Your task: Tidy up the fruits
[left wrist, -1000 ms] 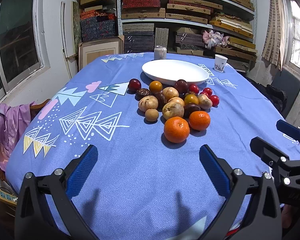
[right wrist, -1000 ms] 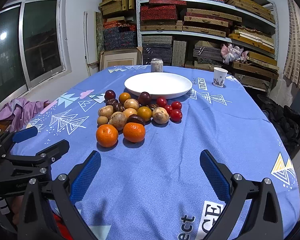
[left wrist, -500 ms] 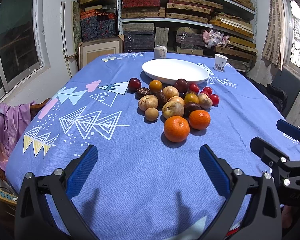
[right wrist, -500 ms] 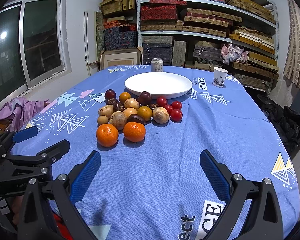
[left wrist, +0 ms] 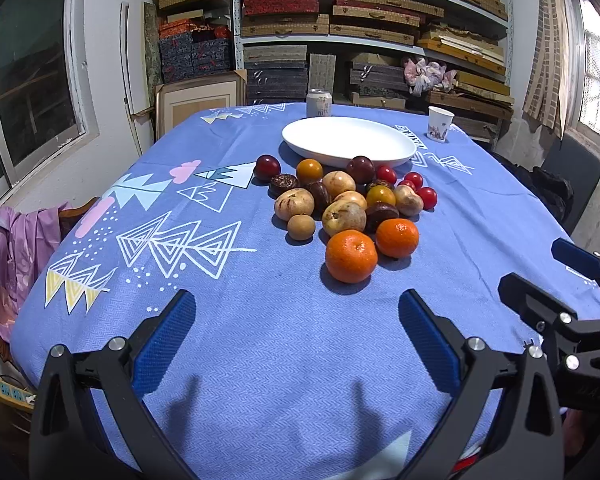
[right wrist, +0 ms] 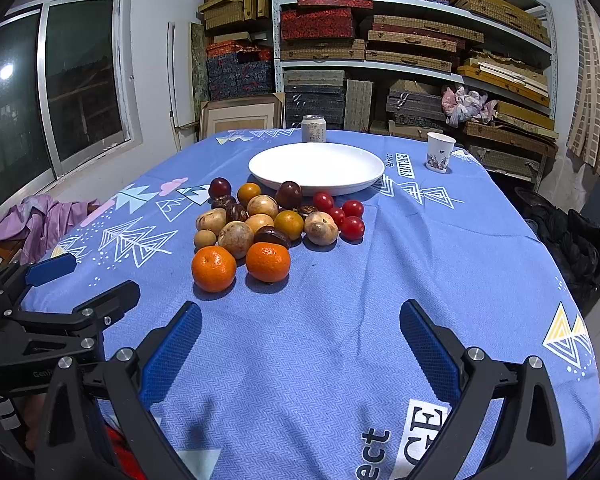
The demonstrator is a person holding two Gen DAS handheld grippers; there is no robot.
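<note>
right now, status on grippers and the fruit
Left gripper open, empty. Right gripper open, empty. Fruit pile on the cloth beside the white plate, plate bare. Path clear.

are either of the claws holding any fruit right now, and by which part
Nothing is held. The left claw and the right claw are both open over bare tablecloth, and the fruit pile lies untouched ahead of them.

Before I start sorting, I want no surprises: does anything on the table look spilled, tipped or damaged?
Nothing stands out. The fruit pile sits loose on the tablecloth beside the empty white plate; the can and paper cup stand upright, with no spill visible.
</note>
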